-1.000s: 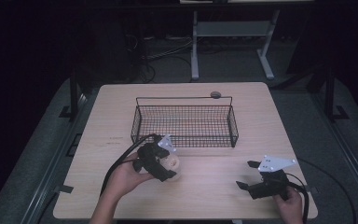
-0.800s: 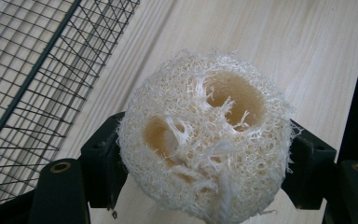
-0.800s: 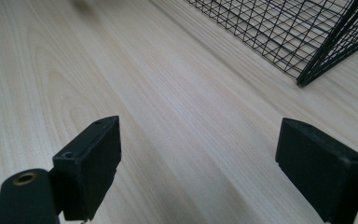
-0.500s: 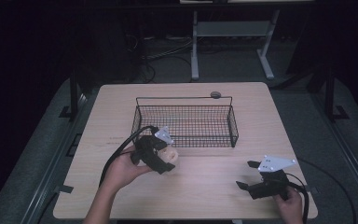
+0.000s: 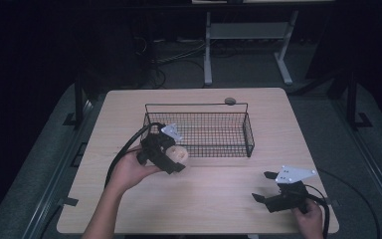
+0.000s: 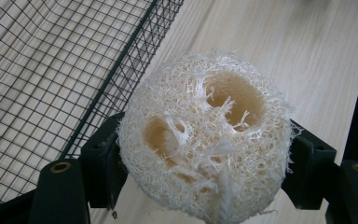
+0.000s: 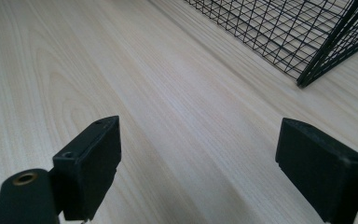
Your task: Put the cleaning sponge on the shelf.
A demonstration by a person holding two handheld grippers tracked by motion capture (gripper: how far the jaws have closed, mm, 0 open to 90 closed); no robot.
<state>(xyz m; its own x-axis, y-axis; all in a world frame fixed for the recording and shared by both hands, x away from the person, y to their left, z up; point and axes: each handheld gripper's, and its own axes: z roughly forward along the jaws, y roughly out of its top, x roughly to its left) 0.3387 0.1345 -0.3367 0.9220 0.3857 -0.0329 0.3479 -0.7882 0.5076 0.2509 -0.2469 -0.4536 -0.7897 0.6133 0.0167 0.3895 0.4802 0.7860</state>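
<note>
Loofah sponge held at basket's near-left corner; no legible writing or labels.

Left gripper (image 5: 171, 158) clamps a pale loofah sponge (image 6: 205, 140) just beside the black wire basket (image 5: 248, 134), above the table. Right gripper (image 5: 264, 188) rests near the front right, jaws spread wide, nothing between them. Light woodgrain table (image 5: 204, 199); dark room, grey floor, cables behind.

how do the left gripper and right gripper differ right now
The left gripper is shut on a loofah sponge; the right gripper is open with nothing between its jaws. The left gripper is held up beside the wire basket, while the right gripper sits low near the table's near edge. Both are black, hand-held, with a trailing cable.
</note>
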